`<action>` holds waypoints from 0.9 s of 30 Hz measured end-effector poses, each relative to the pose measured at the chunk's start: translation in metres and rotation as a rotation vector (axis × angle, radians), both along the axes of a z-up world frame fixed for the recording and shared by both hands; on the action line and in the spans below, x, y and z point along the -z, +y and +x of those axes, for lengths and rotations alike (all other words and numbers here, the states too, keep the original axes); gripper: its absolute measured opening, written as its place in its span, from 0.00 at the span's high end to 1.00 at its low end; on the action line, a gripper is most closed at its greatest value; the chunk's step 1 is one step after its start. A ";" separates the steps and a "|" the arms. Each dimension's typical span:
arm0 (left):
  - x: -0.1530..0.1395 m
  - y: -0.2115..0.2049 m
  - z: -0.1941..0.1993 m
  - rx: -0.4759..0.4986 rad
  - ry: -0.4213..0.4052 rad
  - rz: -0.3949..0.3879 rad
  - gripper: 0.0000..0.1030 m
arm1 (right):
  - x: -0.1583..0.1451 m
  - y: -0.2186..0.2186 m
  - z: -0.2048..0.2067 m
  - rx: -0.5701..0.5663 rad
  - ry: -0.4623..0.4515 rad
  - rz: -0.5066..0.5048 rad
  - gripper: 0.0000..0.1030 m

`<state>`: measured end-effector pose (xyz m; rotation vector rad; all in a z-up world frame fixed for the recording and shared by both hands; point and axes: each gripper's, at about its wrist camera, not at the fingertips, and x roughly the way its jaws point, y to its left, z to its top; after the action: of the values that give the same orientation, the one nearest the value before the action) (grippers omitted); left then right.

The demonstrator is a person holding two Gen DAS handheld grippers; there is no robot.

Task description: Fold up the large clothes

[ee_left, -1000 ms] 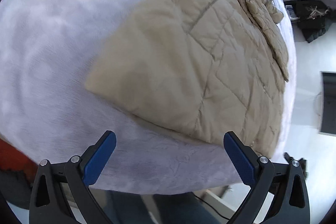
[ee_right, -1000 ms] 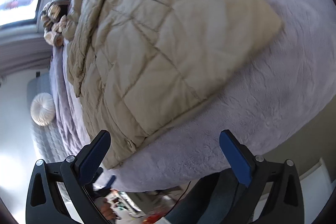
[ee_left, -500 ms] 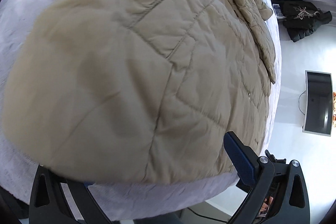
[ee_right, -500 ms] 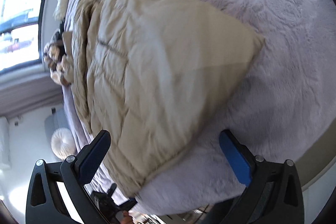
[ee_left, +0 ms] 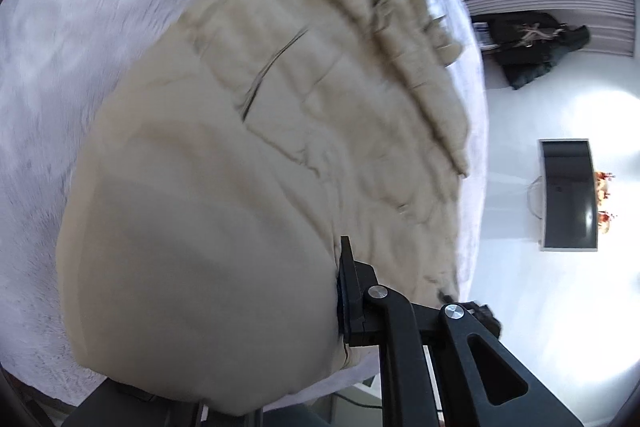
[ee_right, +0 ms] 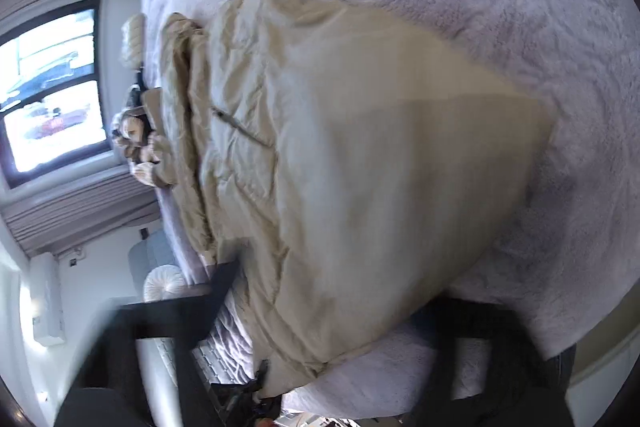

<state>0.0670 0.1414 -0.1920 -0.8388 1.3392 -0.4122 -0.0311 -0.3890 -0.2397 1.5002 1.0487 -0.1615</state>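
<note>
The beige quilted jacket (ee_left: 304, 131) is lying spread across the pale fleecy bed cover (ee_left: 60, 75), its bottom hem reaching toward the near edge of the bed and its collar end pointing at the far edge under the window (ee_right: 52, 95). It is looking puffy and light, soft enough to slump wherever it is unsupported, with a smooth shell that is likely to slide between pads unless a thick bunch of hem is taken. The two hem corners are looking like the best places to hold, since lifting from both should carry the whole lower half over evenly.

The left gripper (ee_left: 332, 307) is closing on the hem at the near edge, with padded fabric bulging over one finger and hiding it, and the other finger pressing into the cloth. The right gripper (ee_right: 332, 327) is closing too, its blurred dark fingers sitting either side of the other hem corner (ee_right: 320, 359), with fabric between them; whether the pads are pressing yet I cannot tell.
</note>
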 end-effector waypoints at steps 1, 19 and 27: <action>-0.008 -0.001 0.005 0.000 -0.013 -0.002 0.85 | 0.000 -0.003 0.003 -0.002 0.009 0.009 0.87; -0.138 -0.029 0.191 -0.074 -0.298 0.124 0.85 | -0.158 -0.029 0.229 -0.437 -0.297 -0.258 0.89; -0.072 -0.048 0.290 -0.028 -0.219 0.326 0.85 | -0.128 -0.022 0.363 -0.486 -0.201 -0.365 0.89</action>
<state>0.3573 0.0936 -0.1201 -0.5246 1.1504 -0.2461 0.3315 -0.4105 -0.1122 0.8852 1.1194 0.1343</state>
